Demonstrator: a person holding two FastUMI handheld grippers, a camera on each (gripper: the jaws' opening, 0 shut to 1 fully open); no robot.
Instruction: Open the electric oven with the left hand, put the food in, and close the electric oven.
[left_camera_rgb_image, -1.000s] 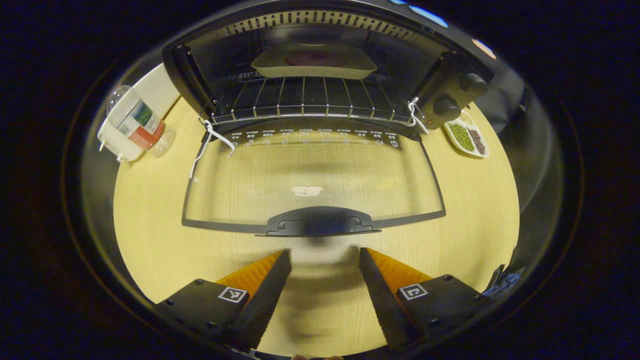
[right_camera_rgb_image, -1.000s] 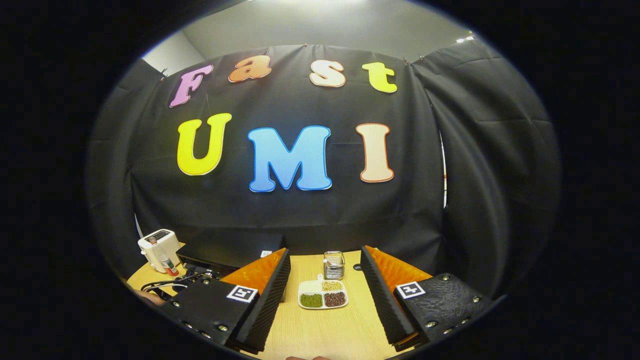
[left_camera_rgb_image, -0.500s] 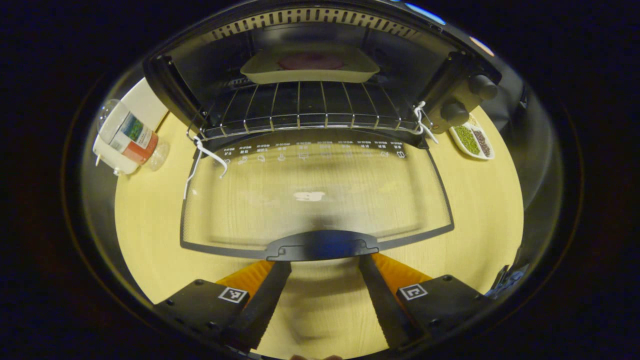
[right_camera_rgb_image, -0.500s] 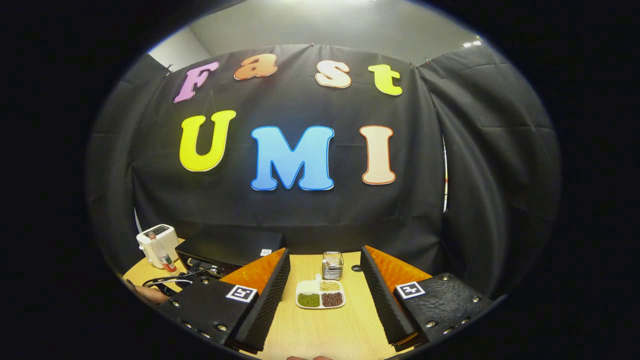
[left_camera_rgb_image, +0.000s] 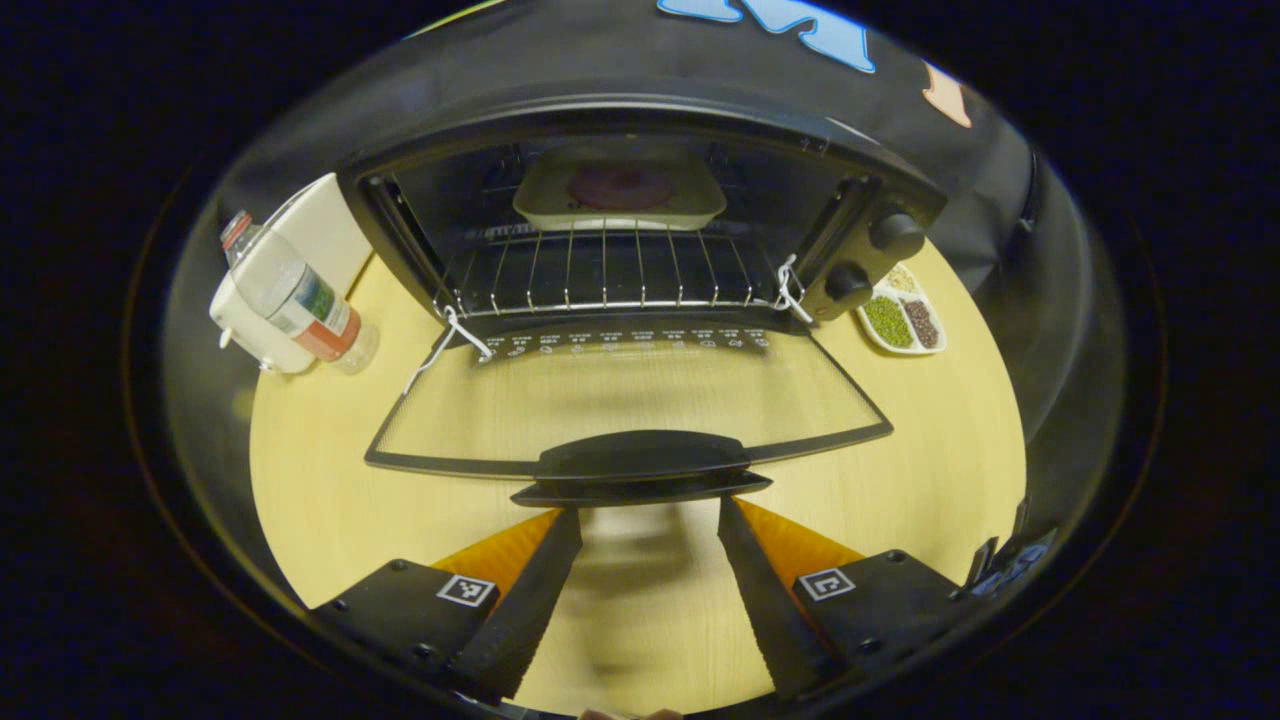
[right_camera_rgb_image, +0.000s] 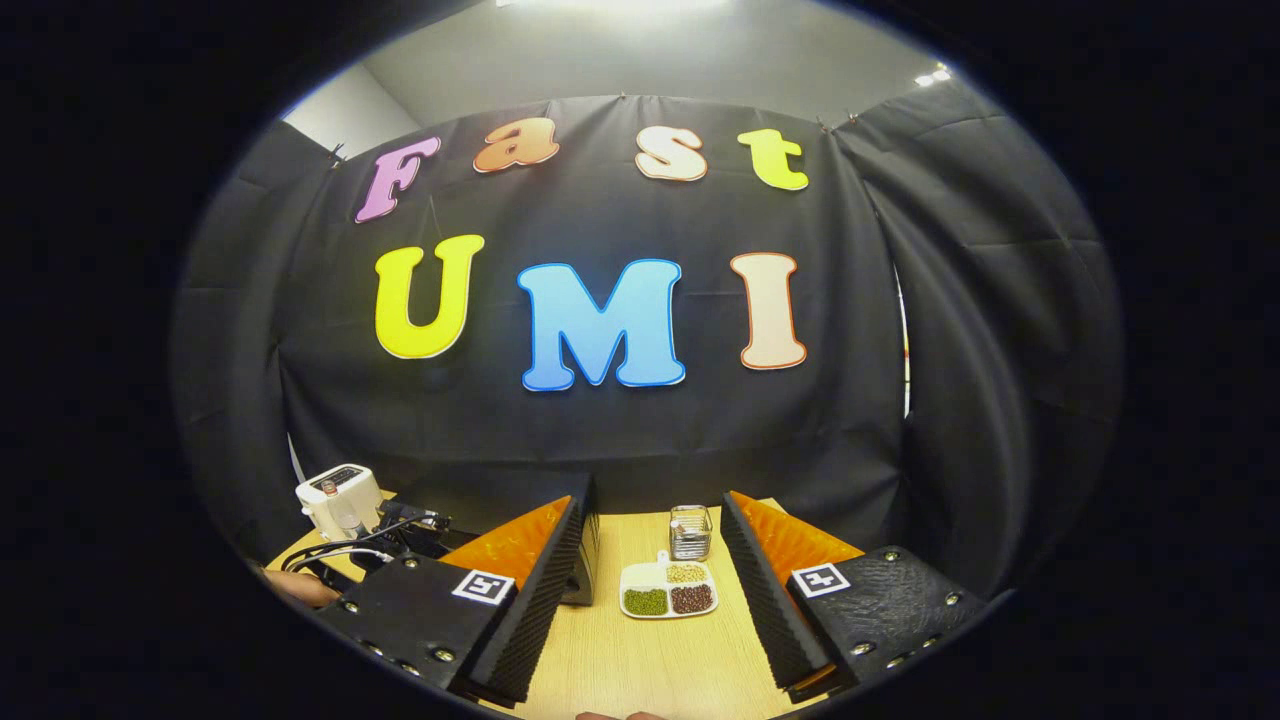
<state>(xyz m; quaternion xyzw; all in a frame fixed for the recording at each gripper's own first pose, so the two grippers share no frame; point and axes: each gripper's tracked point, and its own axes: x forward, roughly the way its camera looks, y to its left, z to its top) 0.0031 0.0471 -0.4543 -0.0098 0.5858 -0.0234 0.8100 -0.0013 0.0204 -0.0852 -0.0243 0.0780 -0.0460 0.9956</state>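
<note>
Oven door (left_camera_rgb_image: 628, 410), centre frame, folded down flat over tabletop (left_camera_rgb_image: 320, 500); food tray (left_camera_rgb_image: 618, 195) on rack, upper centre. Left gripper (left_camera_rgb_image: 640, 520) spread wide, nothing held, fingertips below handle (left_camera_rgb_image: 640, 468). Best lifted from beneath handle centre, swinging upward evenly. Right gripper (right_camera_rgb_image: 650, 545) spread, idle.

Light wooden table (left_camera_rgb_image: 940, 450) in the booth
On it stand the open electric oven (left_camera_rgb_image: 640, 190), a water bottle (left_camera_rgb_image: 295, 300), a white appliance (left_camera_rgb_image: 310, 225), a divided bean dish (left_camera_rgb_image: 900, 320) and a small jar (right_camera_rgb_image: 690, 531)
</note>
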